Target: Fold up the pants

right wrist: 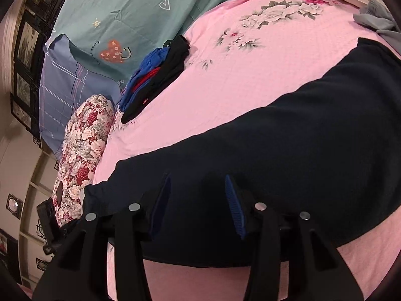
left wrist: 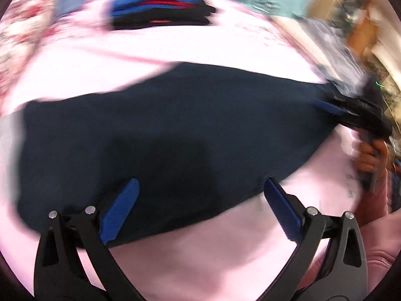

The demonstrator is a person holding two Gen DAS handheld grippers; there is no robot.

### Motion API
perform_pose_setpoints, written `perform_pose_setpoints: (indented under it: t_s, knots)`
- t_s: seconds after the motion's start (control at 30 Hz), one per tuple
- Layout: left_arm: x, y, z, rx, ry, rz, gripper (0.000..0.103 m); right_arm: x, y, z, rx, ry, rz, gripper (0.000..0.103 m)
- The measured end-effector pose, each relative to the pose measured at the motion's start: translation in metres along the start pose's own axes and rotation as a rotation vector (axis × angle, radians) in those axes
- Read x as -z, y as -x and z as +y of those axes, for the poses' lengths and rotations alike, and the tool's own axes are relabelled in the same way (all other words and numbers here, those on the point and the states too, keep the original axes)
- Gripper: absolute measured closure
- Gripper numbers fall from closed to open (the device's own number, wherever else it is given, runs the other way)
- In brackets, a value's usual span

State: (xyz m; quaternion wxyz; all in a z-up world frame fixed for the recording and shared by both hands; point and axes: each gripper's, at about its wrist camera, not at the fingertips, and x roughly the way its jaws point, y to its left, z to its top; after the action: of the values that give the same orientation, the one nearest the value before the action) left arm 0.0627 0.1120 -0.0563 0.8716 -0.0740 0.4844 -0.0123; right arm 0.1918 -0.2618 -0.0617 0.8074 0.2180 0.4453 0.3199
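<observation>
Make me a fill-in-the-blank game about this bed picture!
1. The dark navy pants lie on a ____ floral bedsheet.
2. The left hand-held gripper has its jaws ____.
3. The pile of folded blue, red and black clothes sits beside a ____-patterned red and white pillow.

Missing words: pink; open; flower

Left wrist view is motion-smeared: the stack of blue, red and black folded clothes (left wrist: 160, 7) and the red-and-white floral cushion (left wrist: 22, 42) are streaks, and clutter at the right edge is unreadable. Right two-finger gripper (left wrist: 333, 106) sits at the dark navy pants (left wrist: 175, 135) edge, too blurred there to tell jaw state. In the right wrist view the pants (right wrist: 275, 170) run off the right edge, far end unseen.
</observation>
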Motion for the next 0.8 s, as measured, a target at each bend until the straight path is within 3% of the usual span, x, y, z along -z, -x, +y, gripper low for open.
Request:
perform_pose_setpoints:
  t_s: [0.03, 0.13, 0.23, 0.3, 0.33, 0.37, 0.4, 0.43, 0.47, 0.57, 0.6, 0.7, 0.8]
  knots:
    - [-0.002, 0.007, 0.019, -0.089, 0.037, -0.002, 0.002, 0.000, 0.000, 0.000, -0.004, -0.003, -0.001, 0.056]
    - [-0.013, 0.037, 0.063, 0.023, 0.182, -0.079, 0.002, 0.000, 0.000, 0.001, -0.005, 0.002, 0.002, 0.056]
    - [-0.037, 0.053, 0.093, -0.076, 0.227, -0.163, 0.002, 0.000, 0.001, 0.001, -0.011, 0.003, 0.000, 0.056]
    - [-0.046, 0.054, 0.110, -0.088, 0.260, -0.186, 0.007, 0.001, 0.002, 0.001, -0.014, 0.002, -0.004, 0.056]
    - [-0.051, 0.049, 0.121, -0.100, 0.275, -0.189, 0.024, 0.001, 0.002, 0.001, -0.013, 0.002, -0.006, 0.056]
    - [-0.054, 0.042, 0.129, -0.152, 0.275, -0.160, 0.036, 0.001, 0.003, 0.001, -0.015, 0.001, -0.007, 0.056]
    - [-0.056, 0.035, 0.133, -0.201, 0.280, -0.134, 0.055, 0.001, 0.003, 0.001, -0.015, 0.001, -0.008, 0.056]
    - [-0.057, 0.029, 0.140, -0.255, 0.295, -0.114, 0.060, 0.001, 0.003, 0.001, -0.015, 0.001, -0.008, 0.056]
    - [-0.056, 0.025, 0.147, -0.294, 0.309, -0.103, 0.057, 0.001, 0.003, 0.001, -0.015, 0.001, -0.008, 0.056]
    - [-0.048, 0.028, 0.157, -0.256, 0.357, -0.100, 0.050, 0.001, 0.002, 0.002, -0.015, 0.001, -0.004, 0.056]
    - [-0.047, 0.032, 0.156, -0.274, 0.361, -0.107, 0.039, 0.001, 0.001, 0.002, -0.015, 0.003, -0.002, 0.056]
    - [-0.049, 0.051, 0.159, -0.312, 0.357, -0.155, 0.025, 0.001, 0.001, 0.003, -0.016, 0.008, 0.004, 0.056]
    - [-0.050, 0.034, 0.155, -0.238, 0.330, -0.061, 0.024, 0.001, 0.001, 0.003, -0.019, 0.007, 0.000, 0.056]
